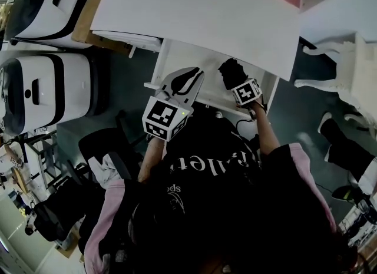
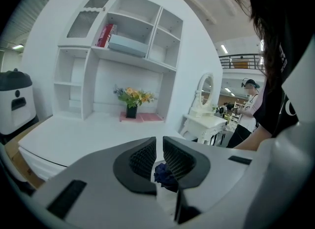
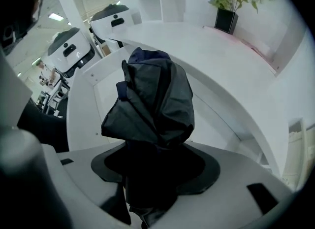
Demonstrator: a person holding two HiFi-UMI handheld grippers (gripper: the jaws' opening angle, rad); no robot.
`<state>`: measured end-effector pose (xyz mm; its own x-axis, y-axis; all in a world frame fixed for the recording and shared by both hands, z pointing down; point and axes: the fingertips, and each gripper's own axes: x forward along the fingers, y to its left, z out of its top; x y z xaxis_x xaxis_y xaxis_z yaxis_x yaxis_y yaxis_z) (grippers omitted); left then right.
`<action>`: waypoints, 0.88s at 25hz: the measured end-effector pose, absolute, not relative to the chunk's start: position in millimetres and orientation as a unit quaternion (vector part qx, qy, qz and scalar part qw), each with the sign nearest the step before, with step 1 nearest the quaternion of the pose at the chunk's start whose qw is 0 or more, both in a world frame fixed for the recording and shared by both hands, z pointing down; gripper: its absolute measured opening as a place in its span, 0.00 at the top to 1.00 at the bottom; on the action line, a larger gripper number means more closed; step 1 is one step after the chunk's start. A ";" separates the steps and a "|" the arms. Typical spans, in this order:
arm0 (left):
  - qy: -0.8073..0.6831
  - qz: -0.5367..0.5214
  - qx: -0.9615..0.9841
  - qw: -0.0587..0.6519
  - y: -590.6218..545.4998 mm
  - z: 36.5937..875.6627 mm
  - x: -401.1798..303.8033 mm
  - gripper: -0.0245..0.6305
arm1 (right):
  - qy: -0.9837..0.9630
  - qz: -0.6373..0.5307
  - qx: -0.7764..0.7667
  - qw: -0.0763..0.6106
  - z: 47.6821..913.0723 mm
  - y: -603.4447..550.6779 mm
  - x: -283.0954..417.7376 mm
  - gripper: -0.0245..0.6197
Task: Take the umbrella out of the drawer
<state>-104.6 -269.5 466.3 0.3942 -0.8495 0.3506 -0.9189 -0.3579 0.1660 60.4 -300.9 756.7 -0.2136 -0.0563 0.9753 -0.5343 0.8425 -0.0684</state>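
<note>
Grips the folded dark umbrella [image 3: 155, 105] in the right gripper [image 3: 156, 171], clenched round its lower end, with the bunched cloth standing up above the pads. Holds it over the open drawer [image 1: 171, 58], seemingly off the drawer floor. Judged mostly done, then: lifted from its place, yet not brought clear of the drawer nor set down anywhere. Leaves, on that reading, only the drawing back towards the body. Hovers the left gripper [image 2: 158, 156] just beside, drawn almost together with a mere slit between the pads and nothing clamped. Shows a scrap of dark blue through that slit, lying beyond and most likely the same umbrella. Set under a broad white bench [image 1: 194, 7], bare over most of its top. Bears, at the back of that top, a black pot of yellow and orange flowers [image 2: 131, 106] at the end of a pink mat [image 2: 145, 117], close against a white shelf unit [image 2: 123, 36] with a red box and a pale blue one on an upper shelf. Flanked by two white machines [image 1: 44, 90] with black bands on the left and a white dressing table [image 2: 204, 114] with an oval mirror on the right. Opens, farthest off, into a large lit hall — a railing high up, a few people standing, too small for more.
</note>
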 end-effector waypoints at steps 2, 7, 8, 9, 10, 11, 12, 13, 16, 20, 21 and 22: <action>-0.539 0.101 0.819 0.167 -267.6 464.3 -100.3 0.90 | -0.769 0.189 0.191 0.580 742.1 -299.8 53.7 0.53; -0.539 0.095 0.821 0.162 -261.3 457.8 -93.9 0.90 | -0.790 0.177 0.207 0.549 700.3 -296.9 51.2 0.53; -0.540 0.094 0.821 0.162 -259.5 456.6 -92.6 0.90 | -0.798 0.184 0.208 0.536 691.4 -294.8 48.7 0.53; -0.540 0.094 0.820 0.161 -257.7 455.3 -90.9 0.90 | -0.806 0.193 0.208 0.519 682.4 -292.1 45.2 0.53; -0.541 0.093 0.821 0.160 -255.8 454.1 -88.9 0.90 | -0.813 0.202 0.209 0.504 673.4 -290.1 42.8 0.53; -0.541 0.092 0.821 0.159 -253.7 453.0 -87.0 0.90 | -0.819 0.207 0.214 0.491 664.7 -289.5 42.7 0.53; -0.541 0.092 0.821 0.158 -251.6 452.1 -85.2 0.90 | -0.822 0.210 0.222 0.480 656.2 -289.6 44.1 0.53; -0.541 0.091 0.821 0.157 -249.3 451.3 -83.4 0.90 | -0.825 0.213 0.230 0.470 647.9 -289.1 45.8 0.53; -0.542 0.089 0.821 0.156 -242.0 450.0 -77.2 0.90 | -0.835 0.226 0.247 0.438 624.9 -283.9 51.1 0.53; -0.542 0.088 0.822 0.150 -232.2 444.3 -66.3 0.90 | -0.848 0.236 0.267 0.392 591.2 -275.5 61.4 0.53; -0.541 0.087 0.823 0.147 -229.1 442.2 -63.1 0.90 | -0.851 0.238 0.272 0.382 583.0 -272.2 64.9 0.53; -0.541 0.086 0.824 0.146 -225.8 440.4 -59.8 0.90 | -0.853 0.241 0.277 0.372 575.4 -268.2 68.8 0.53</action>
